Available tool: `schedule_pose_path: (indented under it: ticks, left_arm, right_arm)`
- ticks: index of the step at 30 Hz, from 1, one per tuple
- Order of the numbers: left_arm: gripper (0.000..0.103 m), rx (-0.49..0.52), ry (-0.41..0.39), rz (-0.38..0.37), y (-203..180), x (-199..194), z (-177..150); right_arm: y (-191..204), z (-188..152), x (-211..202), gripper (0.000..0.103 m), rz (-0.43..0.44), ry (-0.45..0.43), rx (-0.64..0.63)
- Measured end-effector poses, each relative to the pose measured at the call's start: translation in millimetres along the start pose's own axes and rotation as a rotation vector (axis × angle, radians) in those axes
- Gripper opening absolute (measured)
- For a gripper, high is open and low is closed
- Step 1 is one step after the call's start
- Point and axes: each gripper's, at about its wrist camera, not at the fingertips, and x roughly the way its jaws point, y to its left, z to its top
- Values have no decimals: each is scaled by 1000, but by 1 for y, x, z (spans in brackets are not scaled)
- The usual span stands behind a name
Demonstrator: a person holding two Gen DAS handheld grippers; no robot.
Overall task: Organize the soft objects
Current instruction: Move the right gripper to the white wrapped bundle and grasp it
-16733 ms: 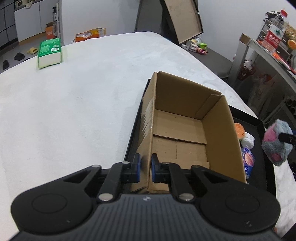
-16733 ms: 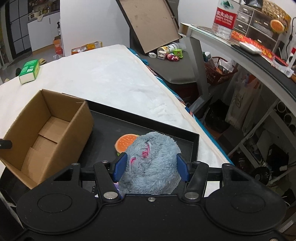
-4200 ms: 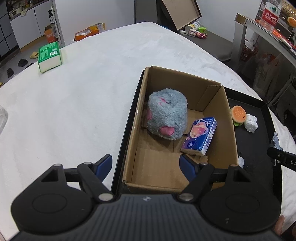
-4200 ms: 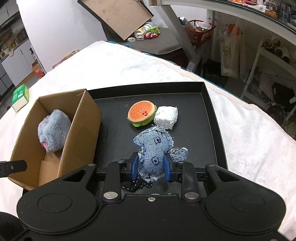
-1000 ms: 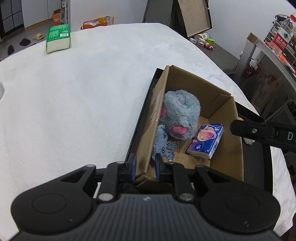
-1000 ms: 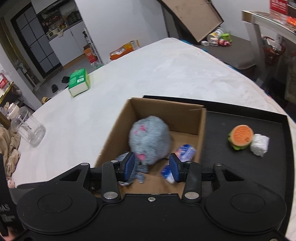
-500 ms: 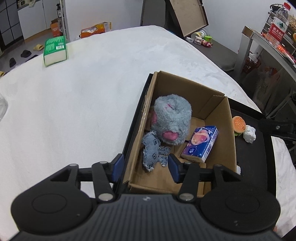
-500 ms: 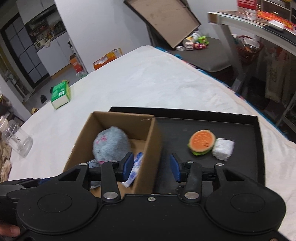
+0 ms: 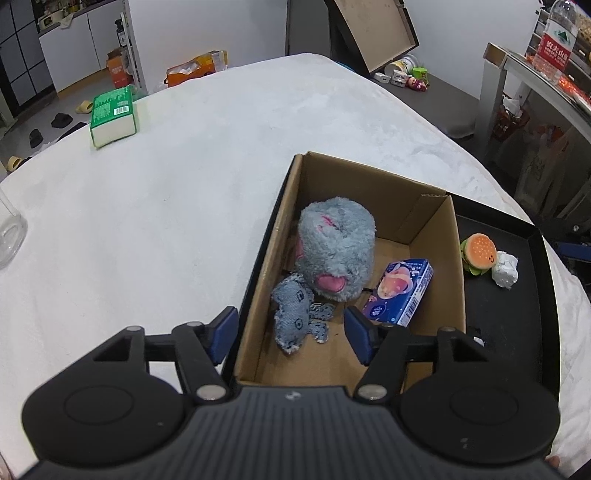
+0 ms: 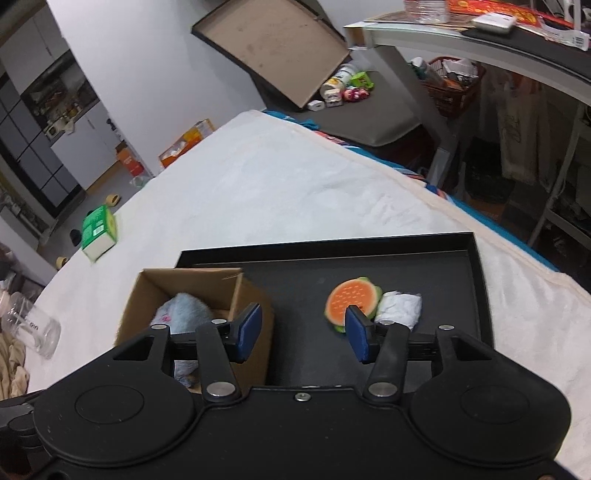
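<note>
Over black tray point(image 10: 476, 266), right gripper point(image 10: 301, 328) now empty, jaws apart, swung from cardboard box point(image 9: 436, 218) toward burger plush point(image 10: 352, 297); left gripper point(image 9: 291, 334) released box wall. 3 items boxed, 2 left.

From my feed, the white fleecy bed cover point(image 9: 192, 177) fills most of the view, and I place everything else against it. Beyond its far edge I see a plain white wall point(image 9: 207, 33), with white cabinets point(image 9: 70, 59) to the left of that and dark glass-paned doors point(image 10: 29, 162) further left. A large brown board in a dark frame point(image 10: 273, 48) leans against the wall past the cover's far right corner, above a low grey platform point(image 10: 369, 118) scattered with small items. To the right of the cover a glass-topped desk on grey legs point(image 10: 443, 48) runs along the room. Slippers point(image 9: 83, 107) lie on the floor beyond the cover's left side.
</note>
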Motion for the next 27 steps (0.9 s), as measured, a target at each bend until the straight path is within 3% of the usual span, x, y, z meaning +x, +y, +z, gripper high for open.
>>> schedule_pose_path:
  ticks: [6, 17, 27]
  left_arm:
    - [64, 51, -8, 45, -15, 5, 1]
    - [66, 85, 15, 118, -29, 24, 14]
    - [66, 94, 35, 183, -39, 40, 21]
  right_arm:
    - [-21, -6, 6, 50, -56, -55, 3]
    - [-55, -9, 36, 50, -33, -7, 77]
    - [-79, -9, 65, 51, -76, 10, 42]
